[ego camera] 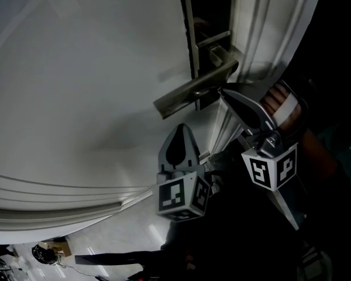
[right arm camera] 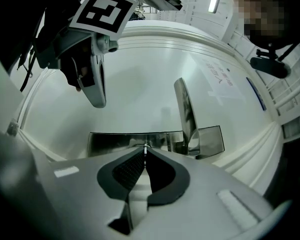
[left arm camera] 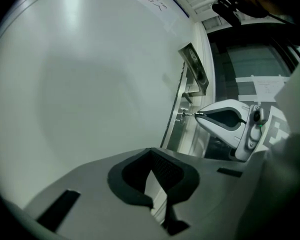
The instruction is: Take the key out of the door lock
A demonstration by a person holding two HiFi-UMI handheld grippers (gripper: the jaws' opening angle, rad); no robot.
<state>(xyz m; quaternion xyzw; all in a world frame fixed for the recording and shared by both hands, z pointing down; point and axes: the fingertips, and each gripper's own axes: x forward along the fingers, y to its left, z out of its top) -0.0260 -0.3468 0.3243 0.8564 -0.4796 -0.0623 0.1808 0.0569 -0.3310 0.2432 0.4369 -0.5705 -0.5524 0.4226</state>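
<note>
Pinching the key, with the pull-out yet to come.
Right claw [right arm camera: 145, 152] closed tight on the key [left arm camera: 189, 114], which sits seated in the lock plate [right arm camera: 110, 143] under the door handle [right arm camera: 185, 115]; left claw [left arm camera: 151, 152] closed on nothing, idle beside the door [left arm camera: 90, 84]. Grasp made, withdrawal left.

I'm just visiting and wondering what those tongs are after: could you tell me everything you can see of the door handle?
The door handle is a flat, straight lever of dull brushed metal, mounted on a long shiny metal plate near the edge of the white door. Nothing grips it. The right tongs are shut on the thin key close beside the handle's root, and the left tongs, shut and empty, hang farther off.
</note>
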